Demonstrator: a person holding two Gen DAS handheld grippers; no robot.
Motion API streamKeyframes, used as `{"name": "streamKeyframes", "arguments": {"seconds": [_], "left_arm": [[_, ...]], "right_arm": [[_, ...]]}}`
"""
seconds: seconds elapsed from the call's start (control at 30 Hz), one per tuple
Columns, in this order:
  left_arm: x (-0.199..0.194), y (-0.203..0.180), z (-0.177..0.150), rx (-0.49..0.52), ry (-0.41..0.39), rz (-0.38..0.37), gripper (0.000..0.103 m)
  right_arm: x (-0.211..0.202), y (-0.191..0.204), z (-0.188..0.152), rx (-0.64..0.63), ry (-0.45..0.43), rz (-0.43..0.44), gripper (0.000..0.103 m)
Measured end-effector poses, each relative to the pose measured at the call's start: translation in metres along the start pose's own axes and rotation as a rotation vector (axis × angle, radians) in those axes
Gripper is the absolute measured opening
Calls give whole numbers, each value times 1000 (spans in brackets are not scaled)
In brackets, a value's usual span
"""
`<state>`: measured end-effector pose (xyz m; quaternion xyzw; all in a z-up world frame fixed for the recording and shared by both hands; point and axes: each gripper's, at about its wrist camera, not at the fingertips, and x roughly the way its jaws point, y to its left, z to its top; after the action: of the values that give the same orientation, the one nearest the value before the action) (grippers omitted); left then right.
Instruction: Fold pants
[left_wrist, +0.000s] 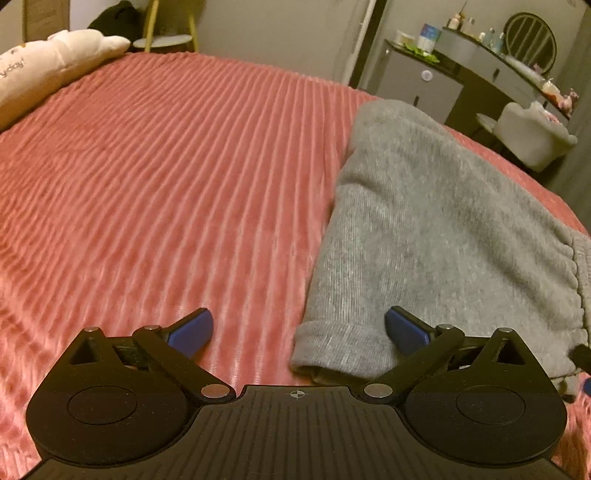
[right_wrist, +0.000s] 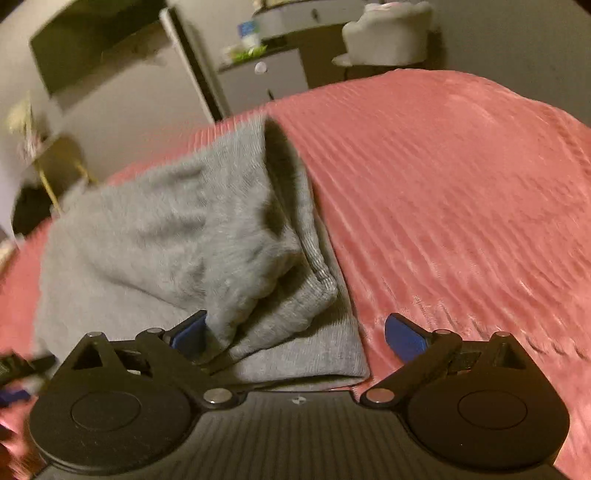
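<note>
Left wrist view, nearest first: the left gripper (left_wrist: 298, 330) hangs with its blue pads wide apart, holding nothing. One pad sits over the bare pink bedspread (left_wrist: 147, 192); the other is over the near hem of the grey pants (left_wrist: 436, 229), whose cuffed edge lies between the jaws without being pinched. Whether that pad brushes the cloth cannot be told.

Right wrist view, also near first: the right gripper (right_wrist: 295, 332) stands fully open as well, nothing clamped. Its left pad is right against a loose bunched flap of the pants (right_wrist: 177, 236), while the right pad hovers over the bedspread (right_wrist: 461, 184). The folded bundle lies flat at the bottom, with a puffed upper layer and a gathered waistband edge sitting on it, not yet lying smooth.

Farther back, the pants stretch away across the bed as a folded strip near one side. Beyond are a pillow (left_wrist: 44, 70), a grey cabinet (left_wrist: 417, 81), a cluttered dresser and a pale chair (left_wrist: 532, 136).

The risk, as I judge it: the raised top layer may slump sideways or spring open, because nothing pins it. A pad catching that flap while withdrawing could drag the fold askew. The plush ribbed cover may also grip the lower layer, so any smoothing pass could wrinkle it rather than flatten it.
</note>
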<state>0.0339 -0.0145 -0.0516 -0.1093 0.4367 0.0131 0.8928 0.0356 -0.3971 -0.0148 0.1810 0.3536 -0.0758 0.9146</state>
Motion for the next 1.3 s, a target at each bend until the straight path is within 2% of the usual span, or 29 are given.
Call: {"name": "streamKeyframes", "arguments": {"seconds": [0.1,0.2,0.3,0.33,0.4,0.5,0.63,0.7,0.77,0.87,0.97,1.03,1.13,1.3], "left_arm": [[-7,-3,-3,12,10,15,103],[-19,-11,-8,73,6,33,103],[-28,-27,-23,163,79,26,103],[-33,-35,-30,215,97,26,103],[-49,-49,-43,306,68,24,103],[-73,-60,-58,374,26,10,103],[-96,-59,-59,392,-11,-18,103],[-103,-60,-59,401,-48,-3,103],[-107,-57,-59,384,-78,-8,103],[-95,-56,-53,338,-40,9,103],[-79,-55,-49,311,13,29,103],[-72,-54,-48,304,11,23,103],[-60,-51,-45,279,20,29,103],[-36,-51,-43,260,94,43,103]], "right_arm": [[-24,1,-11,-85,-38,-43,99],[-42,2,-35,-127,4,-44,99],[-61,17,-48,-126,50,-91,99],[-65,22,-49,-144,38,-75,99],[-78,34,-52,-197,-13,-11,99],[-90,47,-56,-235,-42,32,99],[-98,54,-57,-260,-24,67,99],[-99,57,-58,-278,-52,96,99],[-100,58,-59,-277,-103,80,99],[-94,62,-58,-259,-114,82,99],[-79,67,-53,-270,-67,101,99],[-68,73,-51,-283,-56,76,99],[-54,81,-47,-286,-23,85,99],[-23,88,-46,-286,127,71,99]]}}
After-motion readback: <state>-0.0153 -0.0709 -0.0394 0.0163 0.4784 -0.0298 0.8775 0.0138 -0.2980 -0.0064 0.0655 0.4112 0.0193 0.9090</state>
